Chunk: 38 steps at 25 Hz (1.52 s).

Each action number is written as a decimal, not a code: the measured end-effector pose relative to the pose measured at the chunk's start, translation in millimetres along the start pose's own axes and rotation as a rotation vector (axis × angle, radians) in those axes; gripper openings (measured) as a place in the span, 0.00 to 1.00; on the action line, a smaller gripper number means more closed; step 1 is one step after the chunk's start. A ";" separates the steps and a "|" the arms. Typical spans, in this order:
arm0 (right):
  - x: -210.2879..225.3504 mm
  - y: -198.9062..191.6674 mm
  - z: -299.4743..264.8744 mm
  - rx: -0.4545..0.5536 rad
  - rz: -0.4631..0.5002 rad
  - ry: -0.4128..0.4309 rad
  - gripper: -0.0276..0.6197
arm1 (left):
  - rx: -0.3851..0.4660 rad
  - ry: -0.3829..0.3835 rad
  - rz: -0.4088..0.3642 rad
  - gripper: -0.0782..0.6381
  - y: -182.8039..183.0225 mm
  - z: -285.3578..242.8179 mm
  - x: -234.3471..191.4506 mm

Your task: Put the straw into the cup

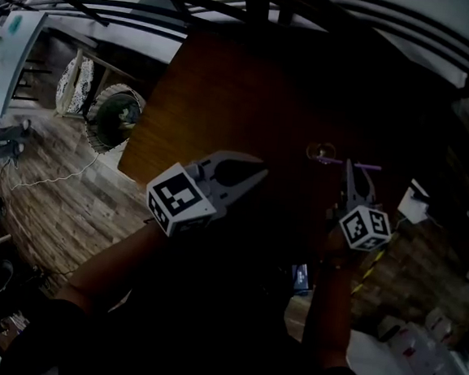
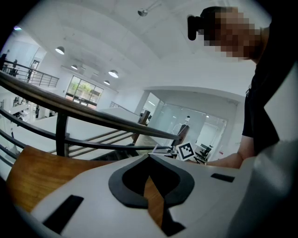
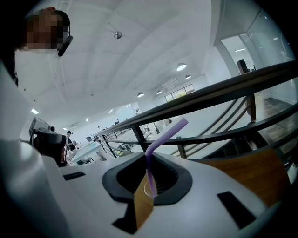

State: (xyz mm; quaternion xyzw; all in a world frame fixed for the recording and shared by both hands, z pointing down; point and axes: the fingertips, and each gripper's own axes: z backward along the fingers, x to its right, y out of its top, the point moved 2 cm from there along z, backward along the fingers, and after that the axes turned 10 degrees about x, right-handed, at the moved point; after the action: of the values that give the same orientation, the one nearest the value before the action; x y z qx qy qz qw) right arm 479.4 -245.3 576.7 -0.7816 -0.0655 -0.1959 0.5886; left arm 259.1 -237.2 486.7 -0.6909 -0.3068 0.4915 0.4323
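A purple bendy straw (image 3: 164, 135) is pinched near its bend by my right gripper (image 3: 148, 157), which is shut on it. Its long end runs down toward a small clear cup (image 3: 149, 188) on the table beyond the jaws. In the head view the cup (image 1: 320, 152) stands on the dark wooden table (image 1: 226, 100). The straw (image 1: 365, 165) lies almost level, from the cup's rim out to the right, across the tip of the right gripper (image 1: 351, 165). My left gripper (image 1: 259, 171) hovers over the table to the left of the cup, shut and empty, as the left gripper view (image 2: 149, 157) confirms.
A dark metal railing (image 3: 219, 88) runs along the table's far side, with a drop to the lower floor behind it. The table's left edge (image 1: 146, 126) borders a plank floor. White items (image 1: 416, 205) lie to the right of the right gripper.
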 end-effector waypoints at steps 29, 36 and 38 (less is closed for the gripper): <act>-4.6 -41.9 -13.2 -0.097 0.008 -0.021 0.10 | 0.010 -0.004 0.013 0.12 -0.6 2.6 -2.5; 2.2 -50.3 -13.4 -0.121 0.009 -0.037 0.10 | 0.009 -0.004 0.015 0.12 -3.8 1.8 -3.5; 3.5 -51.3 -11.4 -0.123 0.003 -0.041 0.10 | 0.010 -0.006 0.015 0.12 -3.0 3.0 -2.1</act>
State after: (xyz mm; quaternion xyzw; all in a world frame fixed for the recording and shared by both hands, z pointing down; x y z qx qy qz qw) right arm 462.9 -241.2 626.5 -0.8201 -0.0641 -0.1826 0.5385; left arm 255.6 -236.8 489.8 -0.6894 -0.3005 0.4984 0.4313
